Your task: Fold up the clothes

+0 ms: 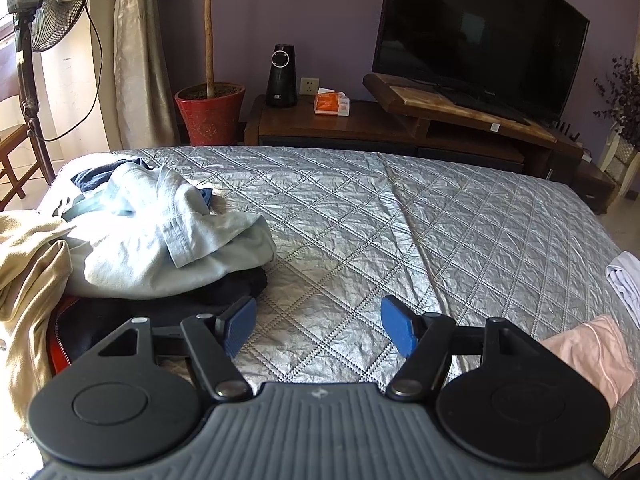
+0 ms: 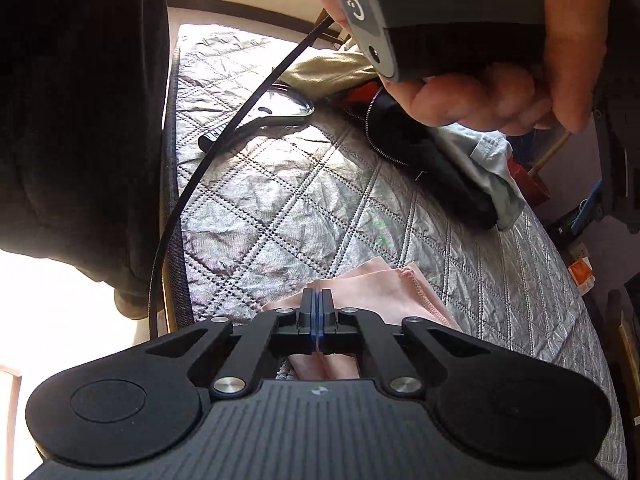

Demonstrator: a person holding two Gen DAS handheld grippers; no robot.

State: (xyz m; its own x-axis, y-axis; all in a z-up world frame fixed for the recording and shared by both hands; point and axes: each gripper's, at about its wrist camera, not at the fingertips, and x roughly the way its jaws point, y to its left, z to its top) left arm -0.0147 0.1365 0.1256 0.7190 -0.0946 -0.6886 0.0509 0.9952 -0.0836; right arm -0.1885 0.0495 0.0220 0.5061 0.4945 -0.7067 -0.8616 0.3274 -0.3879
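Observation:
A folded pink garment (image 2: 372,292) lies on the silver quilted bed cover (image 2: 280,200); it also shows at the right edge of the left wrist view (image 1: 588,356). My right gripper (image 2: 317,300) is shut on its near edge, with pink cloth between the pads. My left gripper (image 1: 318,326) is open and empty above the bare quilt (image 1: 360,232). A heap of unfolded clothes sits to its left: a light blue shirt (image 1: 160,232) on top, a dark garment (image 1: 168,312) with a red-lined zipper below, and a beige garment (image 1: 28,280).
A white garment (image 1: 624,280) lies at the bed's right edge. Beyond the bed stand a wooden TV cabinet (image 1: 360,124), a TV (image 1: 476,36), a red plant pot (image 1: 210,112) and a fan (image 1: 44,8). A magnifying glass (image 2: 280,108) lies on the quilt. A cable (image 2: 192,184) crosses the right wrist view.

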